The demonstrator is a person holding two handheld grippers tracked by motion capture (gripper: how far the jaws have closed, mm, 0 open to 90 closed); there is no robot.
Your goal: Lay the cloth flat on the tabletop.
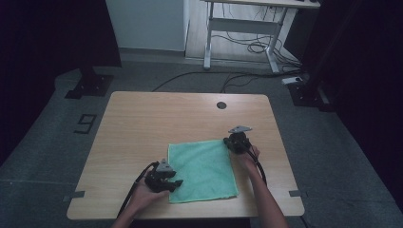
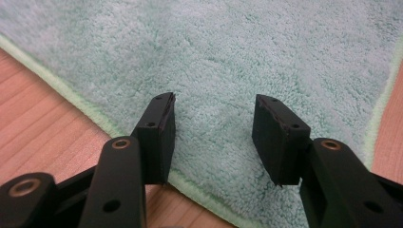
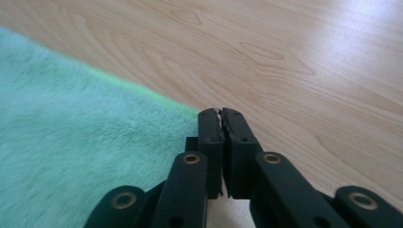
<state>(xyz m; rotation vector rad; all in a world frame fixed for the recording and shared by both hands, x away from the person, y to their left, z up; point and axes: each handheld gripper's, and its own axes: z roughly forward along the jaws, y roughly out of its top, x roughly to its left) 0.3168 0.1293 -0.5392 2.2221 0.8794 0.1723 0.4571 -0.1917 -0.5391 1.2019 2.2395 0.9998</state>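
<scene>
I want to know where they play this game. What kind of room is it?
Probably a lab or workroom for recording. A small wooden table with a green cloth stands on grey carpet, dark curtains hang at the sides, and cables trail under a desk behind.

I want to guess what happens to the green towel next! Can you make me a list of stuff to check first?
1. Towel lies flat on the table: ok.
2. Left gripper has its jaws apart over the towel's near edge: ok.
3. Left pads pressing on the towel: not ok, nothing is pinched between them.
4. Right gripper shut at the towel's far right corner: ok.
5. Right gripper really has cloth pinched: cannot tell, no towel shows between the closed jaws.
6. Table around the towel is bare wood: ok.
</scene>
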